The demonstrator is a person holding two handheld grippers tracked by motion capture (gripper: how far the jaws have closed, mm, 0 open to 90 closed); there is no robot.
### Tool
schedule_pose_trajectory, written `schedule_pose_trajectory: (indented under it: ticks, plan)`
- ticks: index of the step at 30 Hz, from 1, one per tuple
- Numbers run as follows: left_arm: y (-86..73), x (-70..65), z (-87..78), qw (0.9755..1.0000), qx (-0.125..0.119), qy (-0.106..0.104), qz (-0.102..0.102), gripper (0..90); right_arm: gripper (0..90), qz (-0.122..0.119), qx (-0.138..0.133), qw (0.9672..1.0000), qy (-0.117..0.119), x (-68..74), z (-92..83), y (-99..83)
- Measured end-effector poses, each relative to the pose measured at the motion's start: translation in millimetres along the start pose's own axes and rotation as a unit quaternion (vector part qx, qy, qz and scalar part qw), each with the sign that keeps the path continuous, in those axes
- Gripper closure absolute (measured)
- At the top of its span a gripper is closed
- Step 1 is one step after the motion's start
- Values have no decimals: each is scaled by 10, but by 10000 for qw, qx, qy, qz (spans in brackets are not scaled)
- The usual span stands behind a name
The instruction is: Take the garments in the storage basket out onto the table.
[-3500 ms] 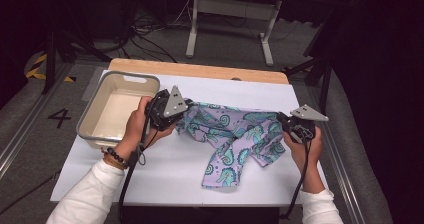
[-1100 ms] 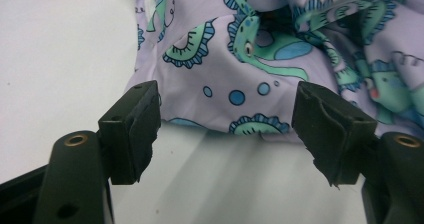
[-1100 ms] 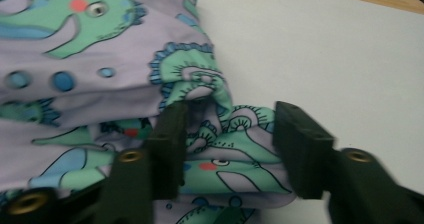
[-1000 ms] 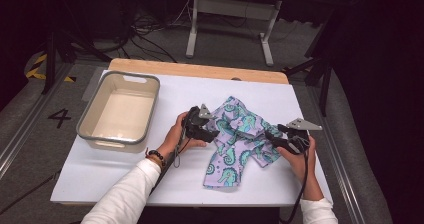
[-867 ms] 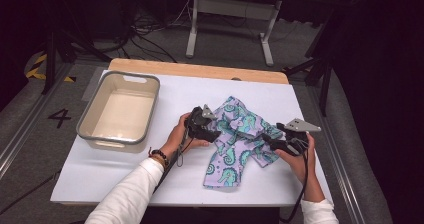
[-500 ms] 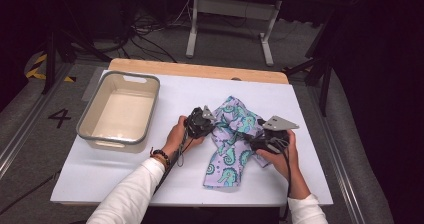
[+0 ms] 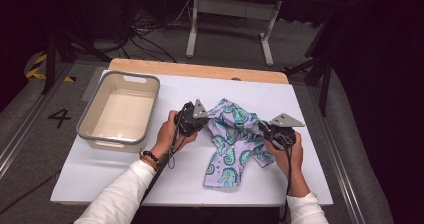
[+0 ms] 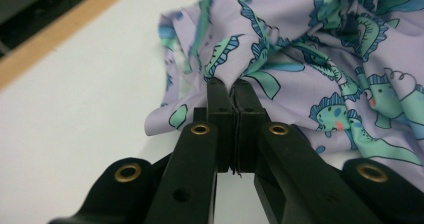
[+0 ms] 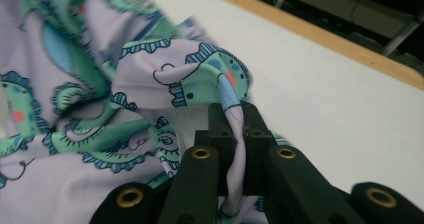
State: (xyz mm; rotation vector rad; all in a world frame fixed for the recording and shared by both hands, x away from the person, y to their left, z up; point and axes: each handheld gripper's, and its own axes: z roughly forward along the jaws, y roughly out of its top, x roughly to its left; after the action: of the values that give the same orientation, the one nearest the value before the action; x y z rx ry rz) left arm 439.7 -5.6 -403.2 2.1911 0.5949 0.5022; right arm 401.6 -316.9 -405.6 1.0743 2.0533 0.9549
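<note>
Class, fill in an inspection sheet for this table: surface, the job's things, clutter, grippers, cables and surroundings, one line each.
Surface: white board on a wooden table.
Job's things: lilac patterned cloth, crumpled at mid-board; grey tub to its left, nothing inside.
Clutter: nothing seen.
Grippers: left gripper shut on a fold at the cloth's edge; right gripper shut on the cloth's other side, having just closed.
Cables: one trails from each gripper along the forearms; more lie on the floor beyond the table.
Surroundings: dark room, grey floor, metal stand behind, a painted 4 at left.
</note>
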Motion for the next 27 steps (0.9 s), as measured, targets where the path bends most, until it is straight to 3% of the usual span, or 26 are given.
schedule_pose_trajectory:
  ticks: [6, 10, 13, 15, 18, 21, 23, 24, 27]
  plan:
    - [89, 124, -251, 9987, 202, 429, 208, 888, 876, 593, -330, 9970, -359, -300, -224, 24]
    - [98, 291, -329, 9971, 408, 597, 222, 889, 877, 1117, -359, 9917, -525, -594, -293, -19]
    - [100, 418, -333, 9965, 510, 640, 173, 888, 877, 1478, -429, 9869, -482, -777, -308, -68]
    - [123, 472, -303, 9962, 544, 669, 140, 888, 877, 1552, -441, 9858, -459, -818, -297, -74]
    - [178, 475, -205, 9937, 717, 813, 286, 884, 876, 1524, -386, 9863, -500, -824, -232, -58]
    - [211, 448, -129, 9932, 736, 880, 205, 829, 825, 1533, -284, 9859, -616, -838, -139, -49]
    - [221, 434, -115, 9940, 678, 831, 228, 818, 765, 1585, -204, 9845, -727, -871, -90, -65]
    - [222, 422, -120, 9940, 690, 831, 178, 798, 687, 1670, -138, 9826, -799, -900, -66, -83]
    - [235, 416, -176, 9948, 504, 884, 103, 692, 647, 1824, -38, 9785, -965, -958, -67, -139]
